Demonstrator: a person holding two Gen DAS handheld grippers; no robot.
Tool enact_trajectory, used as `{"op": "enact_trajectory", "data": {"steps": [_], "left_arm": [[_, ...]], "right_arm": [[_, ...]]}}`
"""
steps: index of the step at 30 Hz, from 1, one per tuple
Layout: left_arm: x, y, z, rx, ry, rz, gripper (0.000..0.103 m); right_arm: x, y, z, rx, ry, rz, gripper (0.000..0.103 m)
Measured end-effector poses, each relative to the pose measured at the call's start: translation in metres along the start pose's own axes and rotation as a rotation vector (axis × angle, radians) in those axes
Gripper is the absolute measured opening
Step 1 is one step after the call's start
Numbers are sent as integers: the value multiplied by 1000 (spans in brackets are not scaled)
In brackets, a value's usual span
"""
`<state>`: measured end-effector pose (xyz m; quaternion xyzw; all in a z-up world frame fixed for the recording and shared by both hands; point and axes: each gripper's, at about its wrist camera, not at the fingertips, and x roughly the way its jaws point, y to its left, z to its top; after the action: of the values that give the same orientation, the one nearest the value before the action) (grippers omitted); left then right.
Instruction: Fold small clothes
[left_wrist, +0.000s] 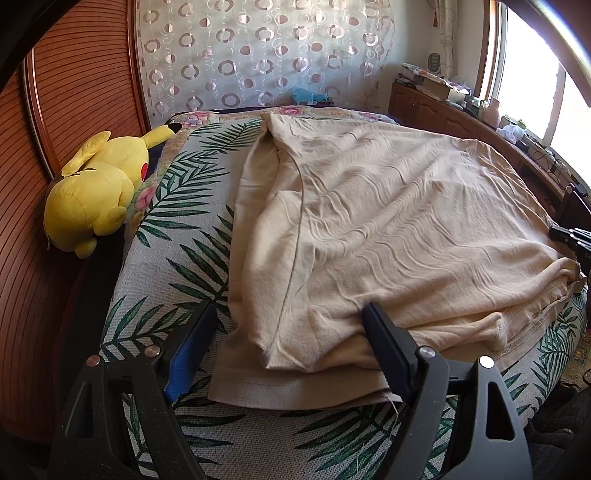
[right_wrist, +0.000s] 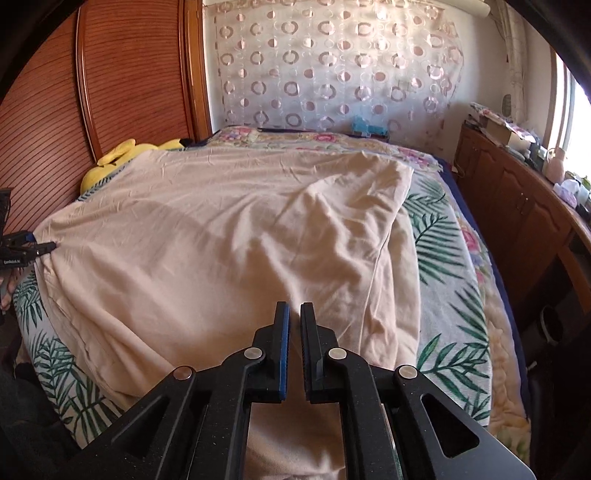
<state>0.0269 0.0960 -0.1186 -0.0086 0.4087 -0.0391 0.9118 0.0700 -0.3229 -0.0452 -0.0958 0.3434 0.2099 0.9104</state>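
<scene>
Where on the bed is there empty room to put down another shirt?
Bare leaf-print cover lies between the yellow plush toy and the beige garment, and a second strip runs between the garment and the wooden cabinets. The middle is taken.

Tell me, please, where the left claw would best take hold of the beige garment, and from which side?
Probably the hemmed near corner of the beige garment, from the bed's near edge. The left claw stands open astride it, and the stitched hem lies flat on the leaf-print cover, stacked layers ending there.
</scene>
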Motion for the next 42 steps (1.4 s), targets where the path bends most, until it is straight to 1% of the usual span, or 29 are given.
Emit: {"op": "enact_trajectory", "data": {"steps": [3, 4, 6, 8, 9, 11, 13, 18, 20, 25, 28, 30, 32, 33, 34, 35, 37, 38, 42], "left_arm": [[-2, 3, 0, -21, 4, -14, 82], [-2, 5, 0, -32, 6, -22, 80], [-5, 9, -1, -59, 1, -37, 72], [-7, 12, -2, -75, 0, -52, 61], [-8, 13, -2, -76, 0, -49, 59], [-9, 14, -3, -75, 1, -40, 49], [-9, 15, -4, -78, 3, -40, 43], [-7, 13, -3, -77, 5, -35, 43], [-6, 12, -1, -73, 11, -33, 47], [-4, 7, 0, -38, 10, -5, 47], [-4, 6, -1, -23, 7, -20, 37], [-4, 3, -1, -6, 8, -17, 35], [-4, 1, 0, -1, 10, -36, 23], [-3, 0, 1, 1, 12, -44, 20], [-3, -1, 1, 4, 14, -52, 13], [-3, -2, 2, 2, 16, -60, 9], [-3, -5, 4, 0, 13, -70, 7], [-5, -8, 6, 1, 2, -89, 7], [-16, -23, 21, 3, -61, -149, 7]], "right_arm": [[5, 4, 1, -23, 24, -6, 6], [6, 6, 1, -29, 33, -9, 6], [11, 7, 6, -48, 34, -12, 13], [13, 8, 9, -56, 36, -1, 17], [12, 6, 10, -54, 35, 4, 18], [13, 6, 10, -45, 35, 15, 19], [14, 4, 10, -40, 34, 28, 21], [12, 5, 6, -42, 32, 25, 23], [13, 5, 7, -42, 32, 25, 23], [13, 6, 7, -40, 32, 26, 23], [13, 6, 7, -41, 32, 29, 23], [13, 6, 7, -42, 32, 29, 23], [13, 6, 7, -41, 32, 30, 24], [14, 6, 7, -40, 32, 30, 23], [14, 6, 7, -39, 32, 31, 23], [14, 7, 7, -38, 31, 32, 23], [14, 7, 6, -36, 31, 34, 23], [14, 7, 6, -35, 30, 35, 23], [14, 7, 6, -32, 30, 37, 24]]}}
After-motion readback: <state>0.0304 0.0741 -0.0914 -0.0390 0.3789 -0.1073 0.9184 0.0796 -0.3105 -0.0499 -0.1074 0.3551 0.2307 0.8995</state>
